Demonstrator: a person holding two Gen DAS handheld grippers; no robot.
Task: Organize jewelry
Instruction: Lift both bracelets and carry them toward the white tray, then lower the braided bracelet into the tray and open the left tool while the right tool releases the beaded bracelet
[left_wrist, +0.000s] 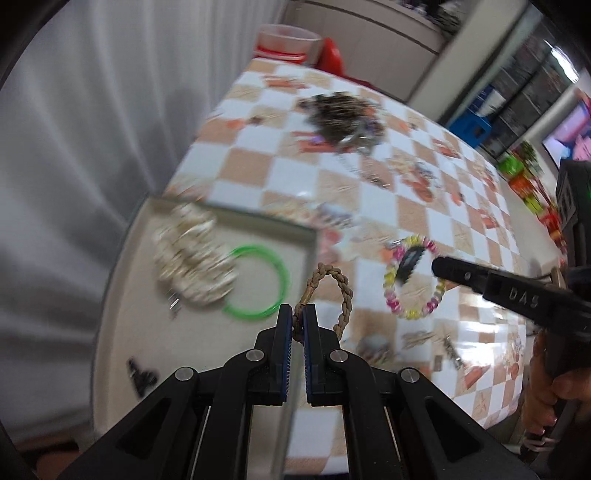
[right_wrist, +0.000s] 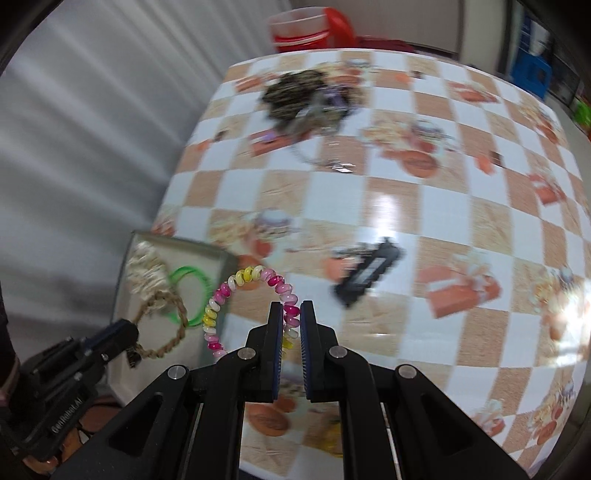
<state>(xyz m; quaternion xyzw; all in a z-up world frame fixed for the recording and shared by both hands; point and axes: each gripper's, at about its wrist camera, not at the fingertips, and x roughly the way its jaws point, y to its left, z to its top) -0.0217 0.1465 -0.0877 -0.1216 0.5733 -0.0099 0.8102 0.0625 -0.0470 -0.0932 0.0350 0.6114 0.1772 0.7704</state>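
The bench (right_wrist: 424, 206), under a checkered cloth, carried a shallow tray (left_wrist: 122, 295) at its left edge and a dark jewelry pile (right_wrist: 306, 99) farther back. The left tool (left_wrist: 297, 314) was clamped on a braided cord bracelet (left_wrist: 332, 291) above the tray's edge. The right tool (right_wrist: 291, 308) was clamped on a pink-and-yellow beaded bracelet (right_wrist: 229, 291) above the cloth.

My left gripper (left_wrist: 297, 314), jaws clamped on a braided cord bracelet (left_wrist: 325, 291), hangs at the near right edge of the tray (left_wrist: 122, 266). In the tray a green bangle (left_wrist: 258, 280) and a pale shell bracelet (left_wrist: 192, 262) fill the far half; its near floor is bare apart from a small dark item (left_wrist: 140, 373). My right gripper (right_wrist: 291, 314), pinching a pink-and-yellow bead bracelet (right_wrist: 236, 291), crowds just beside. On the worktop (right_wrist: 406, 206) a black clip (right_wrist: 369, 273) lies ahead; the tangled jewelry pile (right_wrist: 306, 99) blocks the far side. Open checkered surface lies between.
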